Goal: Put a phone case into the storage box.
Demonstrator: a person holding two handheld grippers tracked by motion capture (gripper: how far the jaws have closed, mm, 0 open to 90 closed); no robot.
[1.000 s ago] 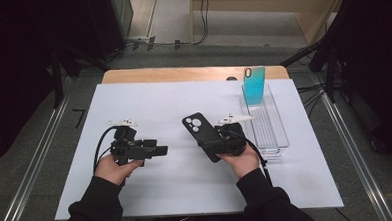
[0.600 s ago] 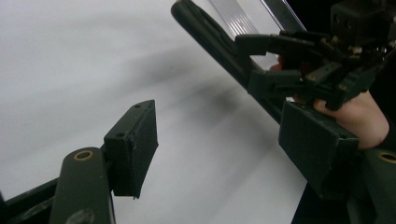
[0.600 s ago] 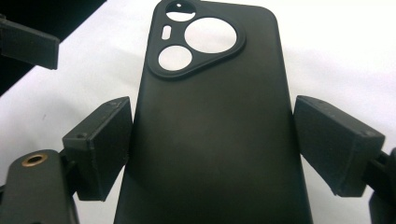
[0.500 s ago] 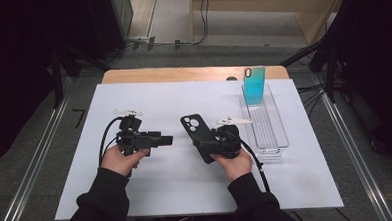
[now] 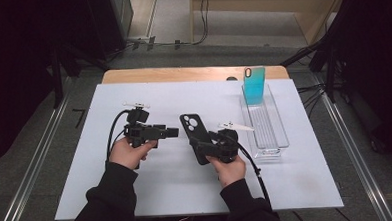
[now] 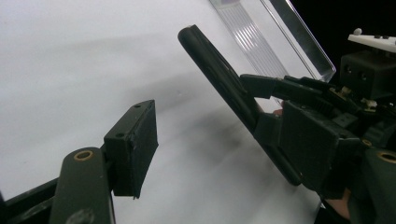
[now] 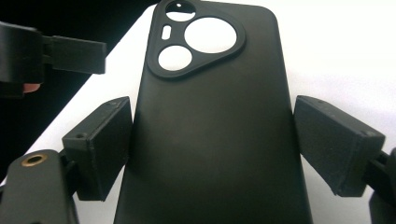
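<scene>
Black phone case (image 5: 194, 136) clamped edgewise in right tongs (image 5: 201, 146), lifted above white surface (image 5: 297, 181), camera cut-outs uppermost. Left tongs (image 5: 174, 132) just beside case, not touching; opening cannot be told.

A teal phone case (image 5: 254, 85) stands upright in a clear tray (image 5: 270, 137) on the white table (image 5: 86, 160).

Your desk (image 5: 152, 192) is bright and evenly lit from overhead, its surroundings at nine and three o'clock nearly black. Shadows stay soft. Both tool views wash out to white, and close parts blur.
</scene>
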